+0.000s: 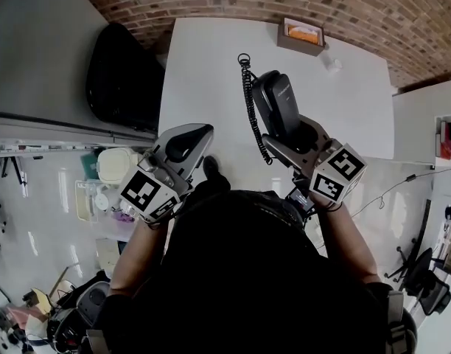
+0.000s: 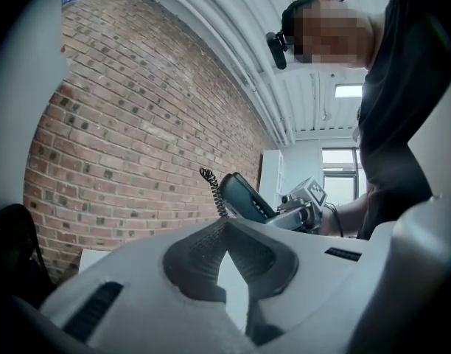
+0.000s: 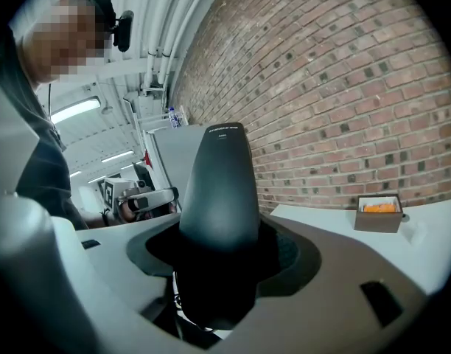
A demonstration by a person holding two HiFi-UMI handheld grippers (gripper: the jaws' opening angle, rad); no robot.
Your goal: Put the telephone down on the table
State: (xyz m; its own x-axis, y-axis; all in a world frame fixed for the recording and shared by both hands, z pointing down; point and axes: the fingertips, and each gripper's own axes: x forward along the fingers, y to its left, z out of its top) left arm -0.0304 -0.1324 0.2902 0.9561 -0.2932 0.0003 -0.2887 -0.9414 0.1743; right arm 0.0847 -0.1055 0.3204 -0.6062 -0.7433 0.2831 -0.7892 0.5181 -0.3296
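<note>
Telephone (image 1: 274, 98), one, in right gripper (image 1: 298, 137)

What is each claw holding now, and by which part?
The right claw holds the black telephone handset by one end; the other end sticks out past the jaws. The left claw is shut and holds nothing.

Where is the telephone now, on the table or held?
Held: the right gripper clamps the telephone above the white table, cord dangling.
</note>
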